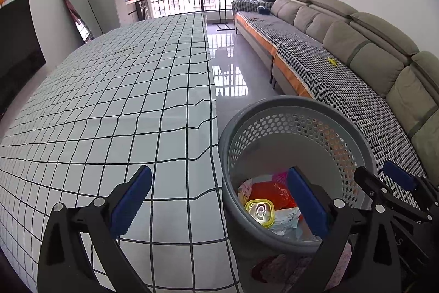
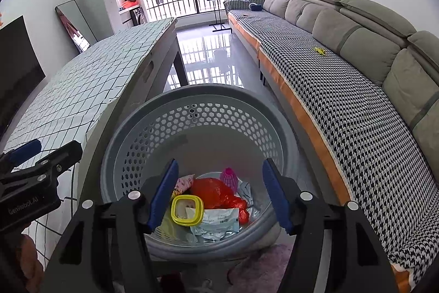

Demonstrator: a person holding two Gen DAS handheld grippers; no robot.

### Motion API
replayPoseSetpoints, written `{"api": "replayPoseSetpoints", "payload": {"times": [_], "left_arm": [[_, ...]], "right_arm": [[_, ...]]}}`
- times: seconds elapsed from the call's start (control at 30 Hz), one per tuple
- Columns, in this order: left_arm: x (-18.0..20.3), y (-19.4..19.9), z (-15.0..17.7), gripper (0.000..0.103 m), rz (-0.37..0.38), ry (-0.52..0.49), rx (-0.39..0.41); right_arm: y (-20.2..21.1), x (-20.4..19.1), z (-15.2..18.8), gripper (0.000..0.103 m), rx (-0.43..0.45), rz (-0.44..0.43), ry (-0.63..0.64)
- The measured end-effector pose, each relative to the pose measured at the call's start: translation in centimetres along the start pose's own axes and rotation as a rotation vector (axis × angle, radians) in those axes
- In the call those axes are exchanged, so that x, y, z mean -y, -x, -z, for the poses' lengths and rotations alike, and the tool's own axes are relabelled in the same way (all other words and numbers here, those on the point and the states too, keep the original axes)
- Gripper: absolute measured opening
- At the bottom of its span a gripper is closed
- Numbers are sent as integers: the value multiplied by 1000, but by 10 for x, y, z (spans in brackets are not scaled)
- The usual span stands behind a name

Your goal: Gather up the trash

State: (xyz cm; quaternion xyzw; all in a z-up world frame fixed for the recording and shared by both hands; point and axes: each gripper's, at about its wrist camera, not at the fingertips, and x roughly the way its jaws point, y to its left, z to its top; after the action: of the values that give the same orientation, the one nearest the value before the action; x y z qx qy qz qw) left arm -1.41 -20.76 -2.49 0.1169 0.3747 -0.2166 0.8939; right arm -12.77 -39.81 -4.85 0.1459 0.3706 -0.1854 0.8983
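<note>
A grey perforated basket (image 2: 208, 89) stands on the floor between the table and the sofa. Inside lie a yellow-rimmed can (image 2: 187, 210), a red plastic bag (image 2: 216, 191), a pink shuttlecock (image 2: 230, 177) and a white wrapper (image 2: 219, 218). My right gripper (image 2: 221, 164) hangs over the basket mouth, open, with nothing between its blue pads. My left gripper (image 1: 218, 175) is open and empty, straddling the table edge and the basket (image 1: 274, 106) rim. The can (image 1: 260, 211) shows there too. Each gripper appears in the other's view: right gripper (image 1: 374, 169), left gripper (image 2: 57, 144).
A long table under a checked cloth (image 1: 109, 100) runs along the left. A grey sofa (image 1: 343, 40) with a houndstooth cover lines the right, with a small yellow object (image 1: 332, 61) on its seat. Glossy floor runs between them toward a clothes stand (image 1: 222, 4) and window.
</note>
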Motion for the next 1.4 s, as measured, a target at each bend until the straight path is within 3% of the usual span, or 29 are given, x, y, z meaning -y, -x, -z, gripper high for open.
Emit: {"api": "replayPoseSetpoints", "payload": {"times": [1.4], "left_arm": [[2, -7, 2, 97, -2, -4, -29]], "right_arm": [[2, -2, 1, 61, 3, -6, 7]]}}
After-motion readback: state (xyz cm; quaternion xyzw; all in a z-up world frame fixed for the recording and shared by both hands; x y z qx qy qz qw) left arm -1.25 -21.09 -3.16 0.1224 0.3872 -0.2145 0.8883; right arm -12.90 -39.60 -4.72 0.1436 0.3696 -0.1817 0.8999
